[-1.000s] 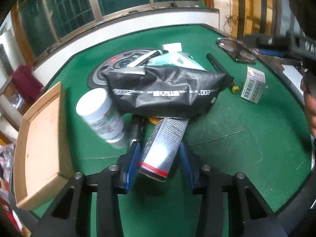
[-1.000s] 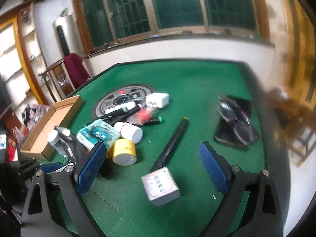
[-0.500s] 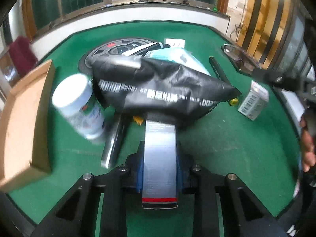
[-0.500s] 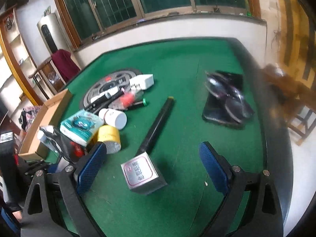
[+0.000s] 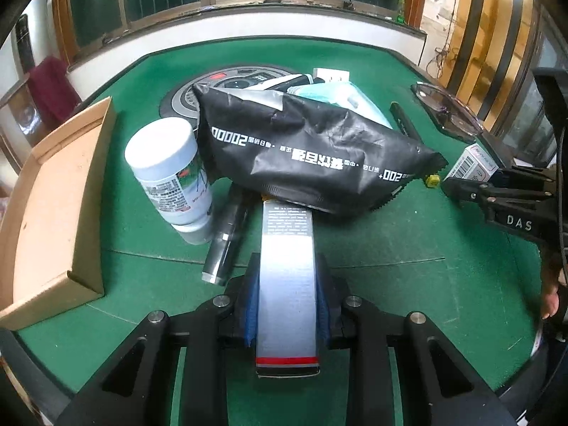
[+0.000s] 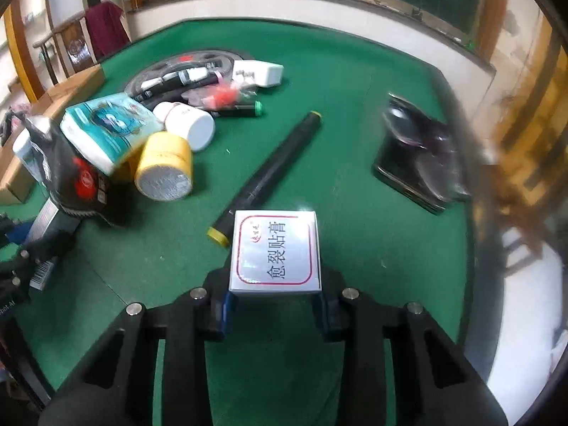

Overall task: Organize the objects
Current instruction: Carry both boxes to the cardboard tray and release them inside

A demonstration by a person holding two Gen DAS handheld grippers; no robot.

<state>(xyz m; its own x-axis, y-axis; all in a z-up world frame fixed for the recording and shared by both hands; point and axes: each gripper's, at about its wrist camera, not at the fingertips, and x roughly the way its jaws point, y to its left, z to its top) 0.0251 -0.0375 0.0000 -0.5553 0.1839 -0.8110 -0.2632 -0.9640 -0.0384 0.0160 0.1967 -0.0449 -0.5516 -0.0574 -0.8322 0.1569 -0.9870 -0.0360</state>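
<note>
A long silver carton (image 5: 287, 284) with a red stripe at its near end lies lengthwise on the green felt, its far end tucked under a crumpled black foil bag (image 5: 312, 156), while a small white box (image 6: 275, 252) printed with Chinese characters sits beside a black tube (image 6: 269, 174).

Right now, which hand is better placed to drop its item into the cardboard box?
Probably the left. The left gripper grips the silver carton, and the cardboard box sits just beside it. The right gripper, closing on the small white box, is far across the table.
</note>
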